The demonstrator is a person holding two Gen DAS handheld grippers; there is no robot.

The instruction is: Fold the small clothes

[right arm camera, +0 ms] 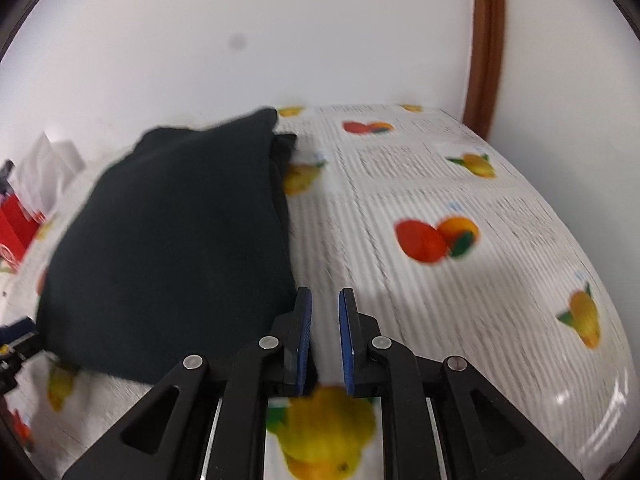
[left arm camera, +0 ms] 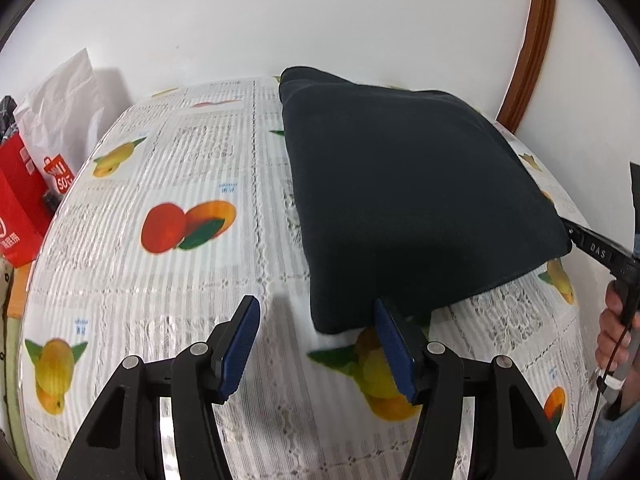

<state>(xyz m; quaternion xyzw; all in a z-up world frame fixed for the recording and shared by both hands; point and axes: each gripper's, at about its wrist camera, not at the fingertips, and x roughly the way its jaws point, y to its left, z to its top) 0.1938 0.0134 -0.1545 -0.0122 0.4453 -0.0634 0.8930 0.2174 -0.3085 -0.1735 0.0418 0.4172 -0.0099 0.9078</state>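
A dark folded garment (left arm camera: 416,196) lies flat on the fruit-print tablecloth (left arm camera: 180,184). My left gripper (left arm camera: 316,320) is open and empty, at the garment's near left corner, its right finger (left arm camera: 394,356) touching the edge. In the right wrist view the garment (right arm camera: 172,248) lies to the left. My right gripper (right arm camera: 325,312) is open with a narrow gap, empty, just off the garment's near right corner. The right gripper also shows in the left wrist view (left arm camera: 596,250) at the garment's right edge, held by a hand (left arm camera: 616,332).
A red box (left arm camera: 18,208) and a white paper bag (left arm camera: 60,120) stand at the table's left edge. A white wall is behind the table. A brown wooden frame (left arm camera: 532,40) runs up the wall at the right.
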